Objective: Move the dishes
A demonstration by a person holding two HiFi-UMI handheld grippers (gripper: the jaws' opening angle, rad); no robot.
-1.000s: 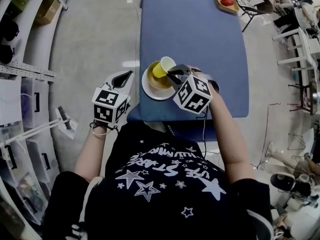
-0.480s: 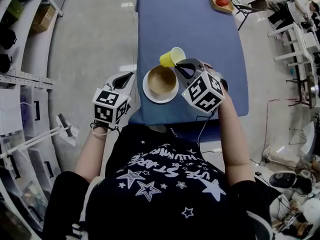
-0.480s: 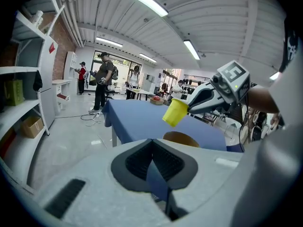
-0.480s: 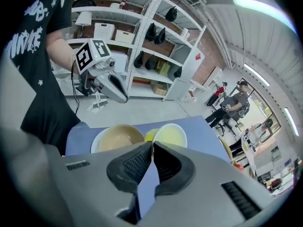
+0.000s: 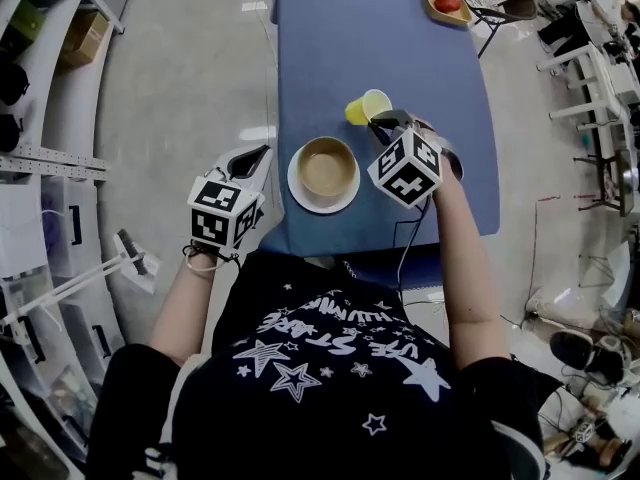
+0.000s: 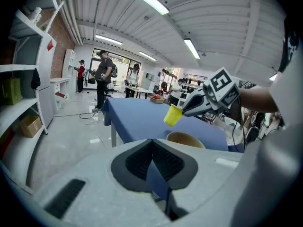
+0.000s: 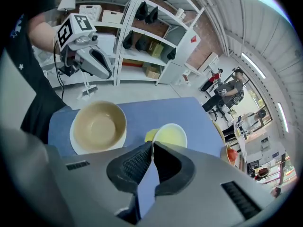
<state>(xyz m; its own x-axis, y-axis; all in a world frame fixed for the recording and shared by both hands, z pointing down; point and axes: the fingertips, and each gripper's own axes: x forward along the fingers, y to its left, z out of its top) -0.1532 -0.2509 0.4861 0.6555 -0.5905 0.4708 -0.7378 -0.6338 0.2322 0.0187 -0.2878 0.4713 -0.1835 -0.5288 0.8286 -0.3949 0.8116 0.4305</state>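
A yellow cup (image 5: 367,106) hangs tilted above the blue table (image 5: 380,38), just beyond and right of the bowl. My right gripper (image 5: 385,120) is shut on its rim, the white inside of the cup (image 7: 169,135) showing past the jaws. A beige bowl (image 5: 327,166) sits on a white plate (image 5: 300,194) near the table's front edge. My left gripper (image 5: 262,151) is off the table's left front corner, jaws shut with nothing between them. In the left gripper view the cup (image 6: 173,115) hangs over the bowl (image 6: 185,138), held by the right gripper (image 6: 203,103).
A small wooden tray with a red thing (image 5: 447,3) stands at the table's far right corner. Shelving (image 5: 40,148) lines the left side. A chair (image 5: 505,3) is past the table's far right. People stand far back in the room (image 6: 102,77).
The right gripper lifted the yellow cup out of the bowl and carried it away and to the right. The left gripper stayed put.
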